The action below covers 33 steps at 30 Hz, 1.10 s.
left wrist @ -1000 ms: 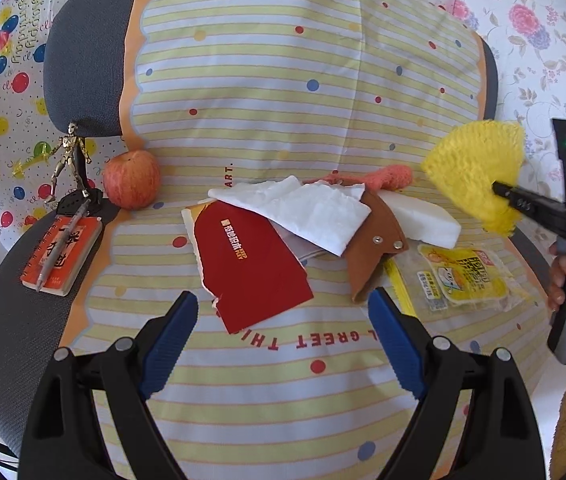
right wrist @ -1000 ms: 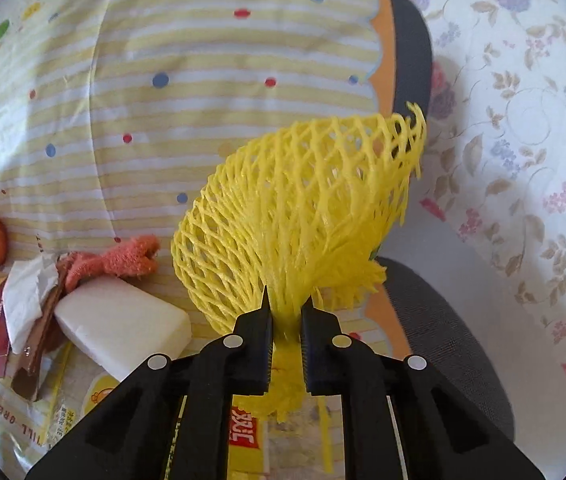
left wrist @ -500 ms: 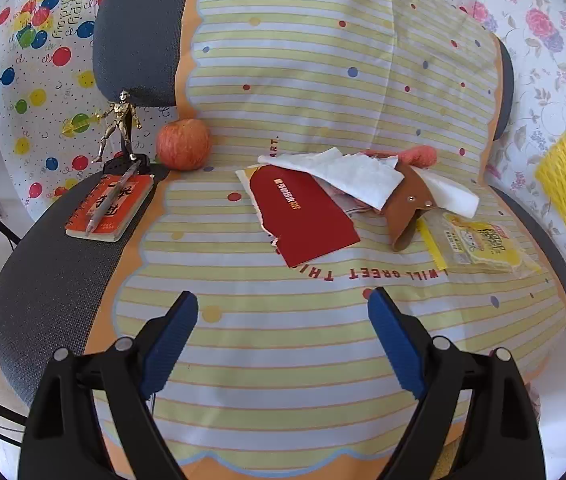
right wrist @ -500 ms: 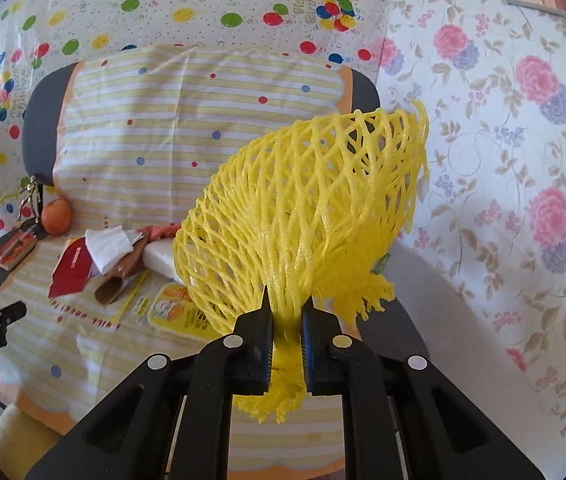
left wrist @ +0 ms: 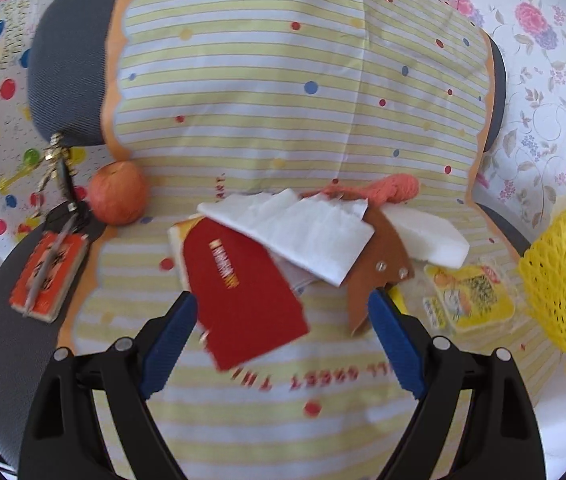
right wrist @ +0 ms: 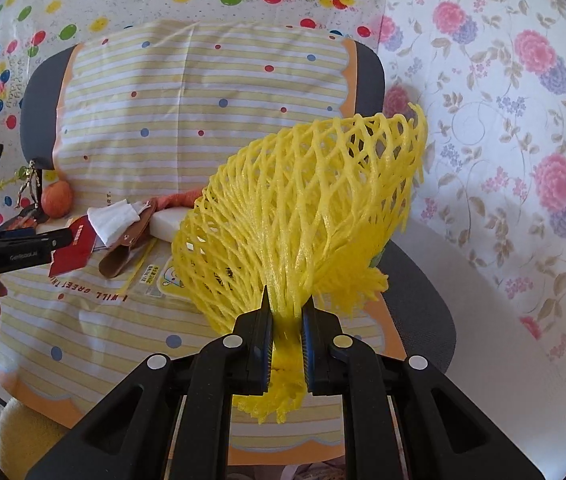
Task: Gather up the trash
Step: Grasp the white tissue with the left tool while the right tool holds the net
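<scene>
**Trash items, striped cloth**

Striped cloth (left wrist: 283, 100): fills frame centre. Yellow foam net (right wrist: 307, 216): centre-right, pinched by right gripper (right wrist: 286, 312). Red card (left wrist: 243, 292): lower centre, btwn wide-spread jaws of left gripper (left wrist: 281, 324), nothing gripped. Apple (left wrist: 117, 193): mid-left.

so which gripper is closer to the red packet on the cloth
Left. The left gripper hovers open right over the red packet, which shows between its fingers. The right gripper is off to the side, away from the pile, shut on the yellow foam net.
</scene>
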Tool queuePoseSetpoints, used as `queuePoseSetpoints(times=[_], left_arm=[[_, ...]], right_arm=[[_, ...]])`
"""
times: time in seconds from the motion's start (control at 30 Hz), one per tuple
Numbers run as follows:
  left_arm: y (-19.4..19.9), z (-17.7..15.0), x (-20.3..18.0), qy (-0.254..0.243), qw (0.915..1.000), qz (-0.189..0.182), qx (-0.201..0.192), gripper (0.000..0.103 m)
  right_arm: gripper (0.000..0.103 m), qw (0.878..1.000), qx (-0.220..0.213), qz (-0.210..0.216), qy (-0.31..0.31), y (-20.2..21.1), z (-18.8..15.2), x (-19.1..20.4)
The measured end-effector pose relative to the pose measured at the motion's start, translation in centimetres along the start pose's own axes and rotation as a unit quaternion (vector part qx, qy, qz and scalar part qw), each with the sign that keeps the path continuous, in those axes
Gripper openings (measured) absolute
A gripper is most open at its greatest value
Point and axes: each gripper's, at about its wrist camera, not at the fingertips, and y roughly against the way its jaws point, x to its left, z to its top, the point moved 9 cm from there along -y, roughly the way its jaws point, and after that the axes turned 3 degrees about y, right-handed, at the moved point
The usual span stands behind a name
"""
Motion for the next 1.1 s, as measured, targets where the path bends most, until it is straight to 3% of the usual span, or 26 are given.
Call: queuePoseSetpoints(times=[0.1, 0.33, 0.43, 0.5, 0.53, 0.57, 0.6, 0.8, 0.97, 1.1], left_arm=[[-2.7, 1.4, -1.1, -0.014, 0.9998, -0.007, 0.012, 0.077], [-8.1, 2.8, -0.3, -0.022, 0.9984, -0.002, 0.051, 0.075], [-9.5, 2.1, -0.1, -0.021, 0.9967, -0.005, 0.079, 0.064], [-9.1, 2.4, -0.3, -0.024, 0.9973, -0.016, 0.068, 0.038], [-9.0, 2.5, -0.4, -0.025, 0.9972, -0.018, 0.067, 0.031], [-9.0, 2.5, -0.5, -0.027, 0.9972, -0.023, 0.067, 0.013], [-8.7, 2.6, -0.4, -0.027, 0.9976, -0.021, 0.060, 0.007], [-1.7, 5.5, -0.4, -0.013, 0.9981, -0.055, -0.024, 0.004], [7.9, 5.3, -2.4, -0.041, 0.9913, -0.088, -0.089, 0.004], [13.2, 5.3, -4.0, -0.053, 0.9846, -0.096, -0.136, 0.004]], right_arm=[[0.013, 1.000, 0.004, -0.001, -0.002, -0.8, 0.1, -0.3], [0.013, 1.000, 0.019, 0.003, -0.001, -2.5, -0.6, -0.7], [0.013, 1.000, 0.022, 0.006, -0.002, -2.9, -0.7, -0.7], [0.013, 1.000, 0.022, 0.007, -0.003, -3.0, -0.7, -0.8], [0.013, 1.000, 0.022, 0.007, -0.003, -3.1, -0.8, -0.8], [0.013, 1.000, 0.022, 0.007, -0.004, -3.1, -0.8, -0.8], [0.013, 1.000, 0.021, 0.005, -0.004, -3.0, -0.8, -0.9], [0.013, 1.000, -0.007, -0.002, -0.029, -0.7, 0.2, -2.4], [0.013, 0.996, -0.061, -0.005, -0.063, 4.2, 1.5, -4.4], [0.013, 0.994, -0.079, -0.010, -0.073, 7.5, 1.4, -5.9]])
